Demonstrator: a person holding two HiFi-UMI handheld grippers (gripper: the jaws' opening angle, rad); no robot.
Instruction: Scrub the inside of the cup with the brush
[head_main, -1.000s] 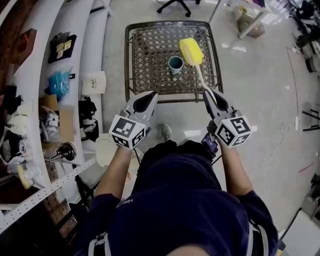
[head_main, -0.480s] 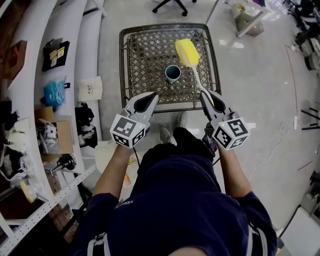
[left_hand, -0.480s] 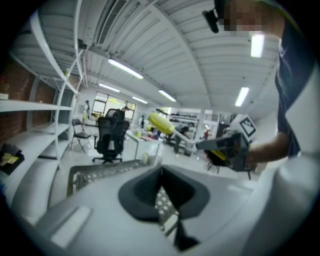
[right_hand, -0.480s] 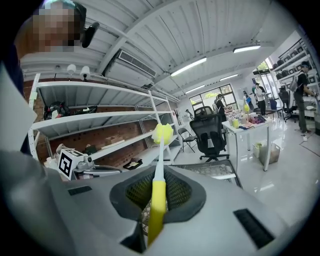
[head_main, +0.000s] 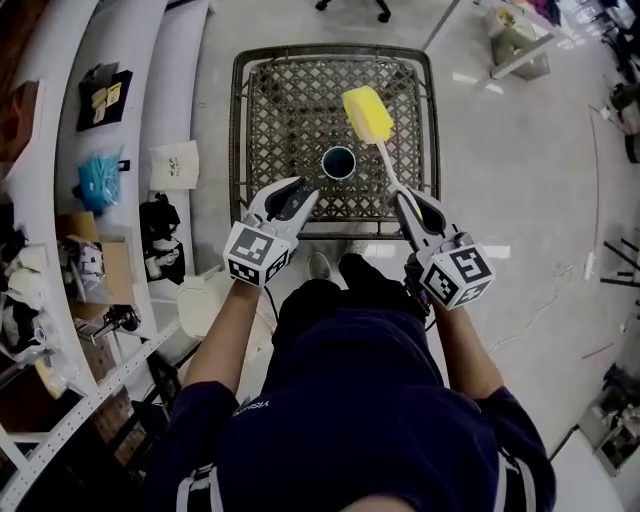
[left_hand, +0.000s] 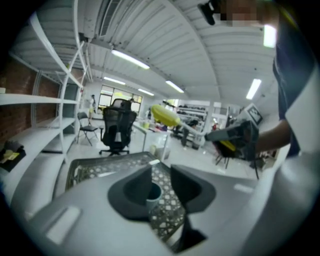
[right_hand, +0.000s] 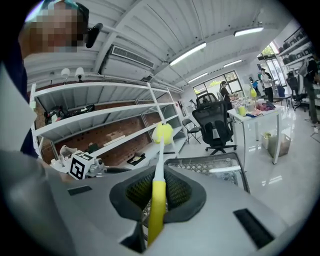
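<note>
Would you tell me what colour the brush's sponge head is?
Yellow; the brush head shows best in the head view.

No readable text anywhere. Pale print on the person's dark shirt (head_main: 251, 405): too small to make out. White bag (head_main: 174, 165) on the shelf carries dark print, illegible. Marker cubes on left gripper (head_main: 291, 197) and right gripper (head_main: 411, 205): black-and-white square patterns only, no letters or digits.
</note>
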